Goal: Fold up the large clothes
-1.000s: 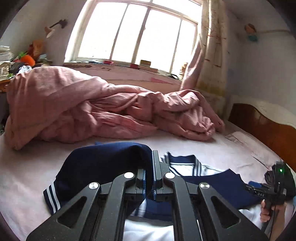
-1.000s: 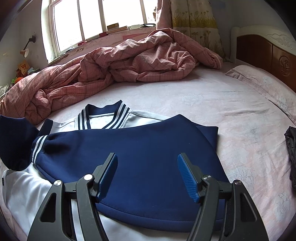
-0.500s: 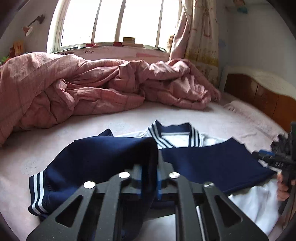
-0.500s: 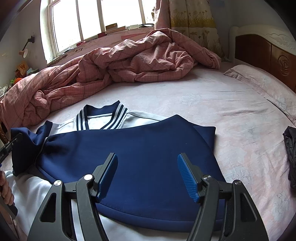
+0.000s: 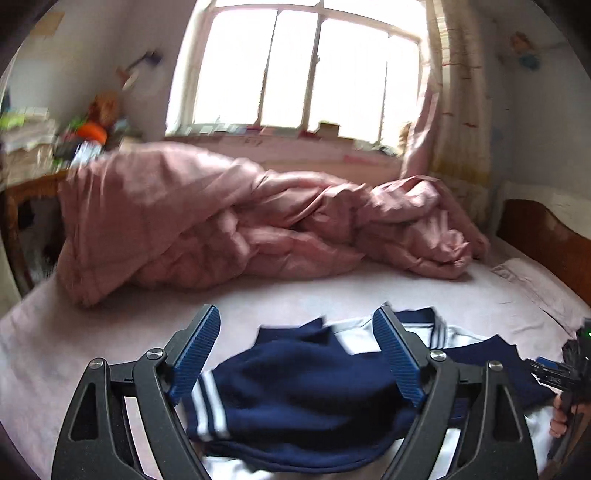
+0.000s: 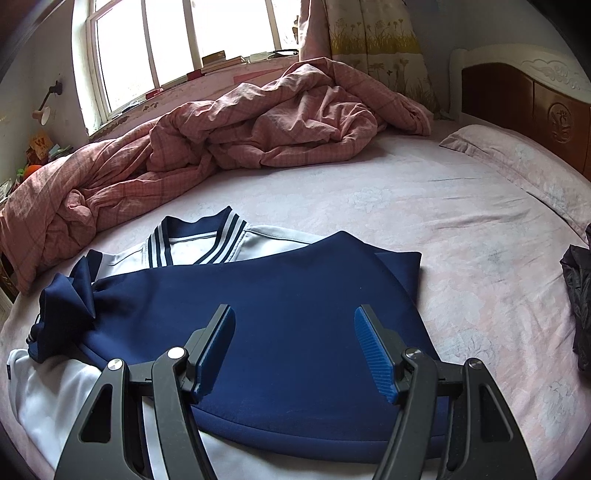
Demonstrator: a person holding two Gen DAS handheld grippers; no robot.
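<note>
Setting: a bedroom, with a bed [image 6: 424, 206] under a pale pink floral sheet and a window [image 6: 177, 48] behind it.

Jacket: a white and navy jacket [image 6: 280, 317] lies flat on the sheet near the front edge of the bed, striped collar [image 6: 199, 240] pointing toward the window.

Sleeves: one navy sleeve [image 6: 295, 325] is folded across the white body; the other sleeve [image 5: 295, 398], with white stripes at its cuff, lies bunched on the jacket's left side.

Left gripper: the left gripper [image 5: 299, 354] hangs above the bunched sleeve with its blue-padded fingers [image 5: 195, 350] spread wide apart, gripping nothing.

Right gripper: the right gripper [image 6: 295, 350] is poised over the folded sleeve, its fingers [image 6: 373, 354] likewise parted and empty; whether they touch the cloth cannot be told.

Right-hand view from the left: the person's hand [image 5: 561, 417] and the dark body of the other tool show at the far right edge.

Quilt: a rumpled pink quilt [image 6: 229, 140] is heaped along the window side of the bed, well apart from the jacket.

Pillow: a pink pillow [image 6: 517, 162] rests against the wooden headboard [image 6: 535, 107].

Dark garment: a dark garment [image 6: 580, 291] sits at the bed's right edge.

Curtain: a floral curtain [image 6: 373, 33] hangs beside the window.
</note>
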